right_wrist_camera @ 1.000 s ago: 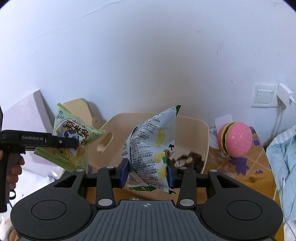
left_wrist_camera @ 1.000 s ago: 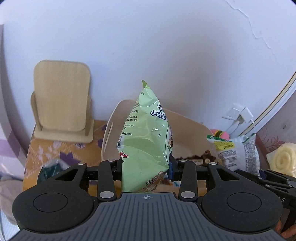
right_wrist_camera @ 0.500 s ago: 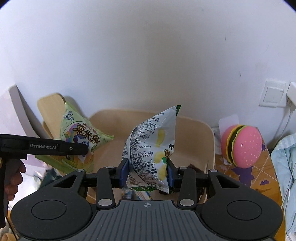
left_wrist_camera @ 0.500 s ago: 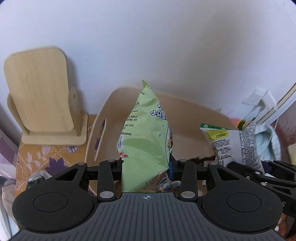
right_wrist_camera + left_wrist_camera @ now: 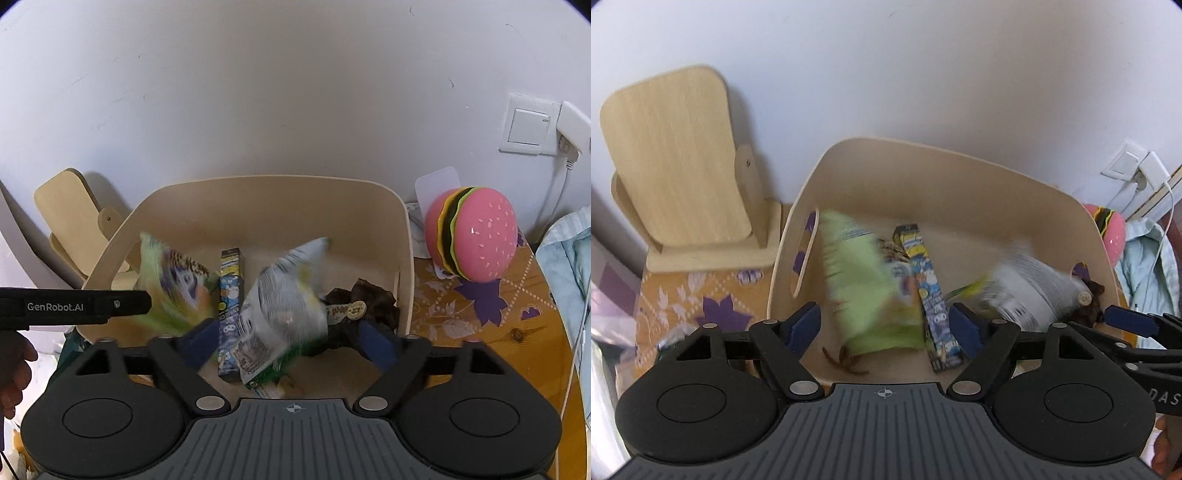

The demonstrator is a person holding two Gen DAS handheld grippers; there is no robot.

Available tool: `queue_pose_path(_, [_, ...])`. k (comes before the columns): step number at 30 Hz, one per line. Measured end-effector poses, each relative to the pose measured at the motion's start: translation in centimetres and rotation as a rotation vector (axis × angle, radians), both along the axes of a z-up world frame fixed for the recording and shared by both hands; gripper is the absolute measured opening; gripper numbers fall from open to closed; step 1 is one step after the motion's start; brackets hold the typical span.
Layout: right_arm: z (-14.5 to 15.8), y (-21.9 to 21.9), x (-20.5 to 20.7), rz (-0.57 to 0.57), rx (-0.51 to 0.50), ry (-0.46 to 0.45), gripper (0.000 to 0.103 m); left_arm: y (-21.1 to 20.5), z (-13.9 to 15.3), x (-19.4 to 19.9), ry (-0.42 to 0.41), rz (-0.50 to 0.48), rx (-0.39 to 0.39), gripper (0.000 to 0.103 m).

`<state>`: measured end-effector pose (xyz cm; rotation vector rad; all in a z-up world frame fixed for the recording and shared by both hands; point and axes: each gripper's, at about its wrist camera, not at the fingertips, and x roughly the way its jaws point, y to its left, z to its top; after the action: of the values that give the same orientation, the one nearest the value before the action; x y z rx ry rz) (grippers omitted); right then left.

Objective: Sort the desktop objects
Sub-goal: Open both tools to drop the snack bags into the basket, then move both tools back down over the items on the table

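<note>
A beige bin (image 5: 923,162) (image 5: 273,206) stands against the wall. My left gripper (image 5: 884,326) is open above its left half. A green snack bag (image 5: 864,284) (image 5: 173,284), blurred by motion, is falling inside the bin, free of the jaws. My right gripper (image 5: 288,339) is open above the bin's right half. A white snack bag (image 5: 284,295) (image 5: 1023,291), also blurred, is dropping into the bin. A blue snack box (image 5: 929,291) (image 5: 231,295) and a dark brown toy (image 5: 365,299) lie on the bin's floor.
A wooden stand (image 5: 679,166) sits left of the bin on the orange patterned tablecloth (image 5: 480,325). A pink burger toy (image 5: 476,232) stands right of the bin. A wall socket with a charger (image 5: 535,129) is behind it. Light cloth (image 5: 569,266) lies at the far right.
Both grippers moved over the bin, tilted down and opened. The green bag and the white bag left the jaws and are falling into the bin.
</note>
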<state>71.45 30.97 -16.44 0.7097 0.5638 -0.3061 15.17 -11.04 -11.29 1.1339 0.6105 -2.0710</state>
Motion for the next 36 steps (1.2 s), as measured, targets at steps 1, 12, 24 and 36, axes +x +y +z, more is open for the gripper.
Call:
queue_pose_path(1, [0.1,0.1,-0.2,-0.003,-0.005,-0.002,0.096,0.0,0.1,0.2,0.003,-0.003,0.001,0.078])
queue_pose_path(12, [1.9,1.8,-3.5,-0.03,-0.048,-0.01,0.103,2.3,1.9,3.2,-0.005,-0.102,-0.082,0.078])
queue_pose_path(24, [1.6,6.0,-7.0,0.014,-0.098,0.051,0.103,4.9,2.1,8.1,-0.072,-0.217,-0.15,0.078])
queue_pose_path(36, [-2.7,10.7,-8.2,0.091,-0.053,0.254,0.103,6.6,-1.8,11.4,-0.189,-0.465,-0.121,0.078])
